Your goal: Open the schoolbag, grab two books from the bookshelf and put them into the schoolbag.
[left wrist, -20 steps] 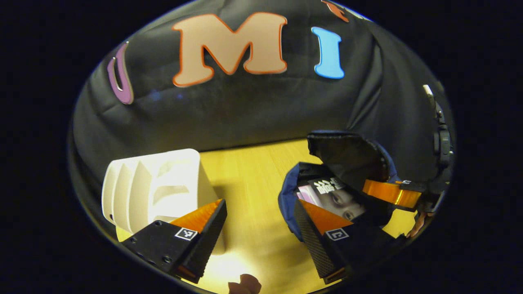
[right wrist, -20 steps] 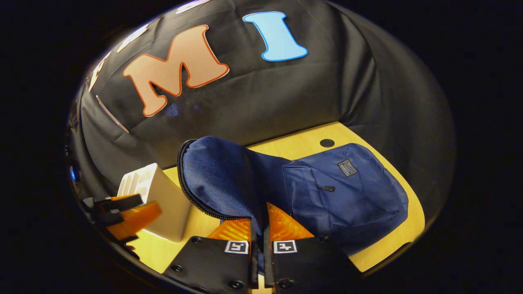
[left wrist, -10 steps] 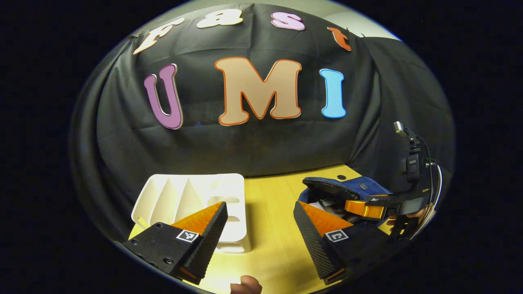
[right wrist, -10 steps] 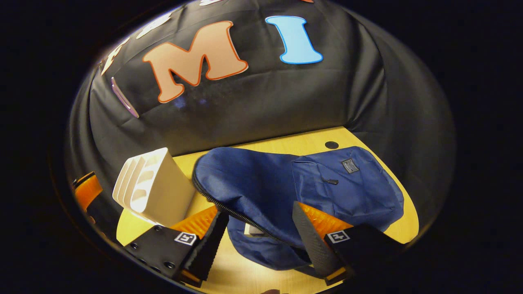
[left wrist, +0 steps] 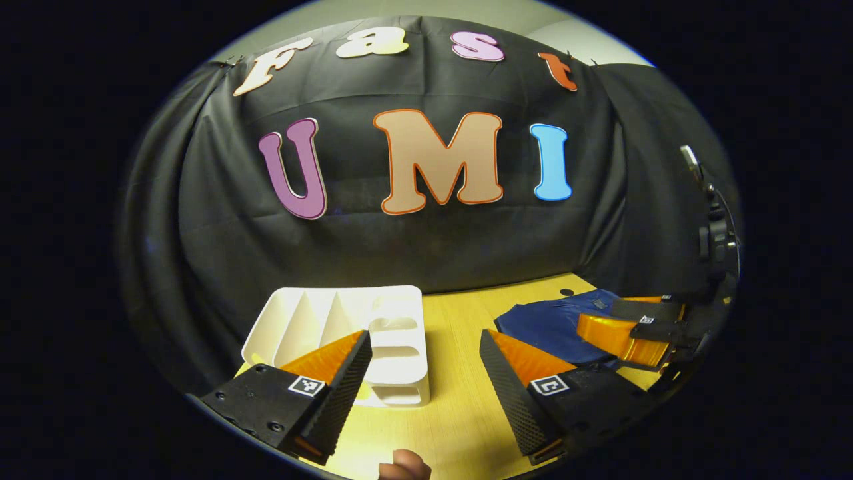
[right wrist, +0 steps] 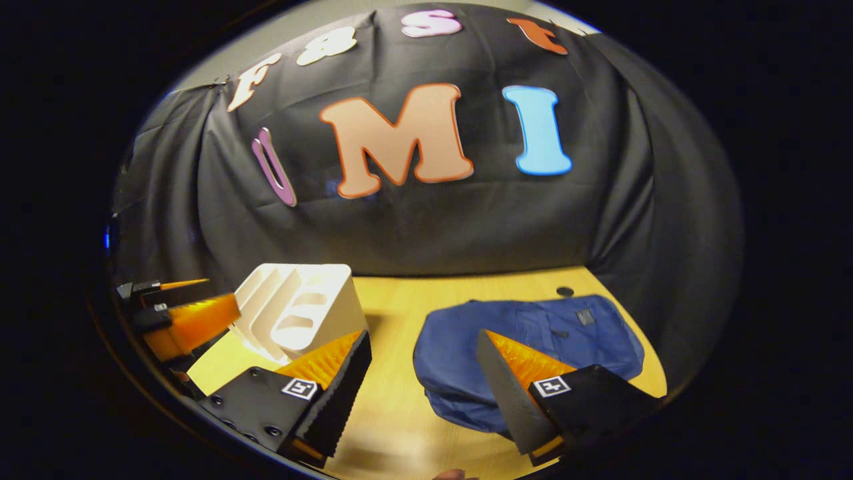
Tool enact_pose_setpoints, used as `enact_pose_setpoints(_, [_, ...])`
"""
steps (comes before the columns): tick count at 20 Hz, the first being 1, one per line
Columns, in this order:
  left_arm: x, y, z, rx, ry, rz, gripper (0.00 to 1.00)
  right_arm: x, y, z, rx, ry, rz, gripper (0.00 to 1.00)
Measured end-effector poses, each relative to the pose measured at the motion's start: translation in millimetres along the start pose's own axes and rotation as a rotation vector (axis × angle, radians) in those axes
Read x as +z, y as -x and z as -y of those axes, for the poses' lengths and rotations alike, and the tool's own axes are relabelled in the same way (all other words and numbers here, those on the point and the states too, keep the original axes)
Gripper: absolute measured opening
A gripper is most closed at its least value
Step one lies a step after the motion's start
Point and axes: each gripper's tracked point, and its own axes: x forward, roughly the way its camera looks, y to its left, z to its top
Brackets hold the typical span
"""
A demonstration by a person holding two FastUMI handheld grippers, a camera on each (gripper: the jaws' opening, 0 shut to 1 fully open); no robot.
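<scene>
Right gripper view: both tools spread, schoolbag flat beside bookshelf

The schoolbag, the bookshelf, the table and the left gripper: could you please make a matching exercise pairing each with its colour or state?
Things:
1. schoolbag
2. bookshelf
3. table
4. left gripper

Descriptions:
A. white, its slots bare of books
B. open, nothing between its fingers
C. dark blue, lying flat
D. light wood

Pairs: 1-C, 2-A, 3-D, 4-B
</scene>
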Motion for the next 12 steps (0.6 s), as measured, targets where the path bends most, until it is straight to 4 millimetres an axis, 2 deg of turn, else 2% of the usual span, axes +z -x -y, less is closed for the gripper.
enact_pose_setpoints(2, [12,7,-4,0.006,0.028,0.023,0.95,28,10,-12,0.016,0.036,0.065,1.00])
enact_pose_setpoints(5, [30,15,-10,0.016,0.058,0.047,0.95,53,26,-23,0.042,0.058,0.118,1.00])
enact_pose_setpoints(9, [52,25,-24,0.048,0.055,0.105,0.96,75,40,-23,0.038,0.043,0.175,1.00])
enact_pose_setpoints(12, [58,29,-28,0.051,0.052,0.126,0.96,83,43,-16,0.011,0.018,0.206,1.00])
